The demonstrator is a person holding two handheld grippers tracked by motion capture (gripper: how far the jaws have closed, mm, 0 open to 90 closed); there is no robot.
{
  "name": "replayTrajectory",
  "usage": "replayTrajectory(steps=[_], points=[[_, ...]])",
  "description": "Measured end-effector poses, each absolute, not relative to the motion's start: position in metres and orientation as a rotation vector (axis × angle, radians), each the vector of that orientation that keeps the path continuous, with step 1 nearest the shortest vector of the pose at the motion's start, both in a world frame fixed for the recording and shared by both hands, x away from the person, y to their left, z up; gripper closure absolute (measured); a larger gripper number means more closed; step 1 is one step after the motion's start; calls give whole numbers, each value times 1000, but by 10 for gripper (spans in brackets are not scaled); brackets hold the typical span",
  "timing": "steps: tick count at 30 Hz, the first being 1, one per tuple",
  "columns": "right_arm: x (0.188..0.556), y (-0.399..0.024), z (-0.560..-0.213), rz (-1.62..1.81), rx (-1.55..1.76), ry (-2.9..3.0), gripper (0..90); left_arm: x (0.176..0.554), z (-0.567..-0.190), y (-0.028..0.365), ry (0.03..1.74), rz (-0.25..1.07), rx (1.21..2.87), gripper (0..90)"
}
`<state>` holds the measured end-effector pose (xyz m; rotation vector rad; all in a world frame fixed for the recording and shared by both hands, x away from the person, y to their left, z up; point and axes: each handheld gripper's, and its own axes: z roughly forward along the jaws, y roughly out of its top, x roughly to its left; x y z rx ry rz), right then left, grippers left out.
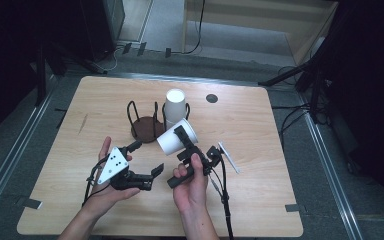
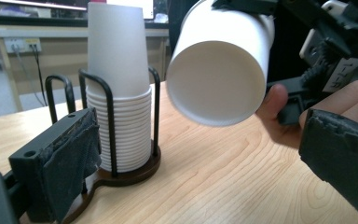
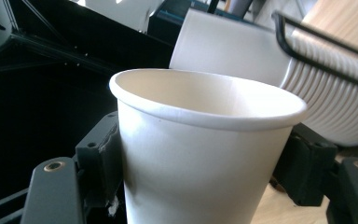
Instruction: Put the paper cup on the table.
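High view, first voice: Catches which step, looking down on the table?

Second voice: Reads as a carry. Shows the right gripper point(image 1: 184, 140) closed partway onto the wall of one paper cup point(image 1: 176, 137), pinching it from both sides. Holds it off the table, just in front of the cup rack point(image 1: 142, 127), tipped over with the mouth facing the person.

First voice: And the other hand?

Second voice: Shows the left gripper point(image 1: 147, 157) spread wide with nothing between the pads. Hangs in front of the rack and a little to its left, close to the cup's mouth without touching it.

First voice: Anything in the rack itself?

Second voice: Carries a stack of cups point(image 1: 174, 107), upside down, in the right-hand bay. Leaves the left-hand bay bare down to its dark base. From the left gripper view, puts the held cup beside that stack, not on it.

First voice: Calls for what next?

Second voice: Probably either a hand-over or a set-down; hard to say which. For a hand-over, means bringing the wide jaws around the rim in front of the rack, closing softly enough not to crush thin paper, and only then easing the right-hand pinch. For a set-down, means righting the cup over bare wood in front of the rack before letting go.
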<state>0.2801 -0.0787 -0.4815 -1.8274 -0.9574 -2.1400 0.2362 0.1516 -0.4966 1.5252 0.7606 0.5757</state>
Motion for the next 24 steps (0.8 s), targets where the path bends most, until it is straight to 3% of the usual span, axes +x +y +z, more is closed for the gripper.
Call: replayTrajectory(steps=[24], points=[[279, -89, -470, -2404, -1912, -1427, 267, 249, -500, 182, 967, 638, 1566, 0]])
